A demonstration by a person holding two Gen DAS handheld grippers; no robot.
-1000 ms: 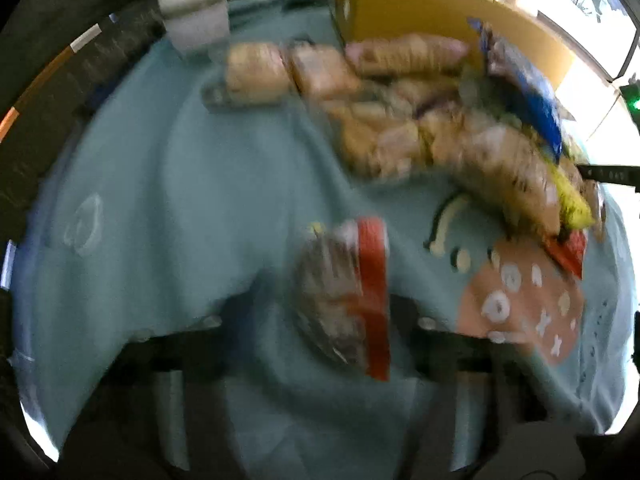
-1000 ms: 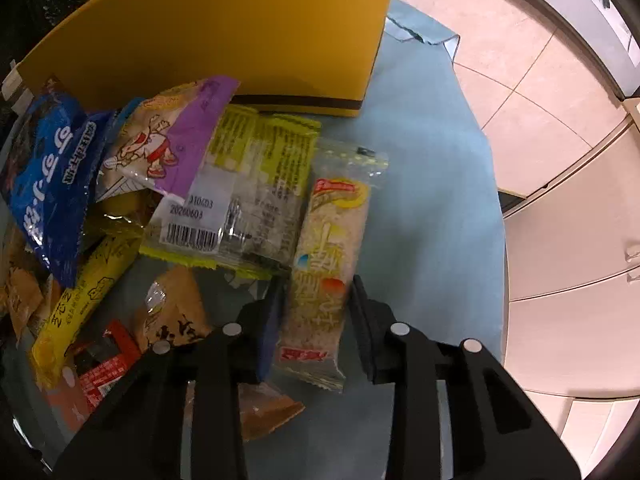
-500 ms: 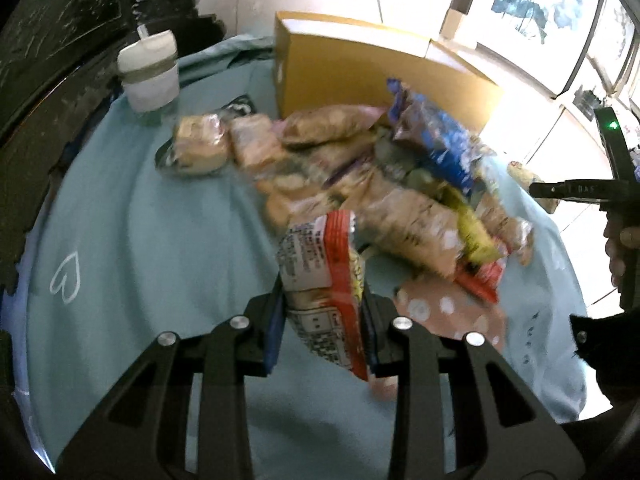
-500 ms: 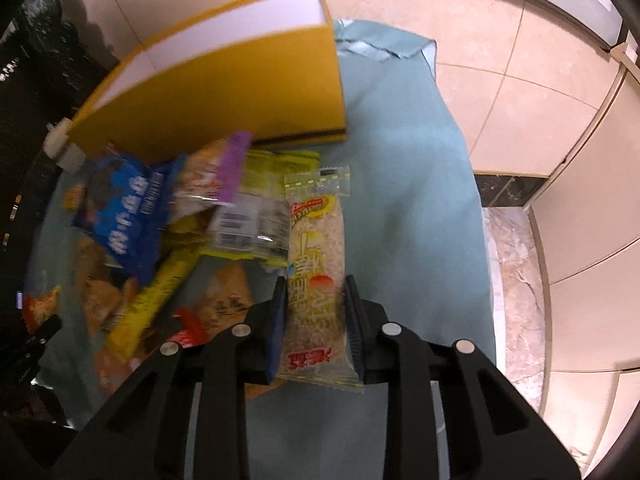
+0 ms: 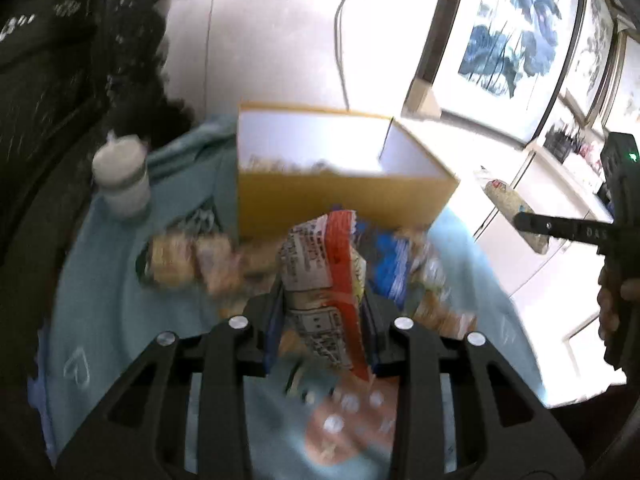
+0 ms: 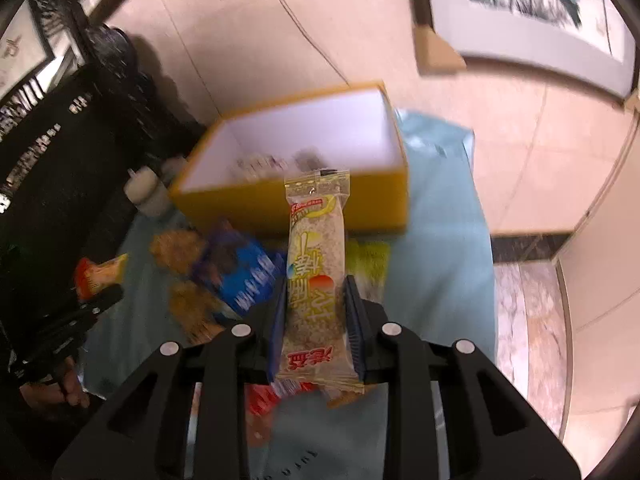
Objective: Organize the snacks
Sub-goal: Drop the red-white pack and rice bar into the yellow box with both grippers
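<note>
Left gripper [image 5: 323, 312]: black two-finger claw clenched on a crinkled snack packet with a red stripe and printed label [image 5: 320, 280], holding it clear above the cloth.
Right gripper [image 6: 316, 312]: black two-finger claw clamped on a long clear-wrapped puffed-rice bar with yellow and red print [image 6: 316, 264]; the bar stands up out of the fingers, its top seal reaching in front of the box's near wall.
Cloth: a light blue tablecloth [image 6: 440, 240] covers the table under both claws.
Loose snacks: a heap lies on the cloth between the claws and the box, among them a blue foil bag [image 6: 244, 276] and some tan packets, too blurred to tell apart.
Box: an open yellow cardboard box with a white inside [image 6: 296, 200] sits beyond the heap; a few small things seem to lie on its floor.
Cup: a white lidded cup [image 5: 122, 178] stands just left of the box.
</note>
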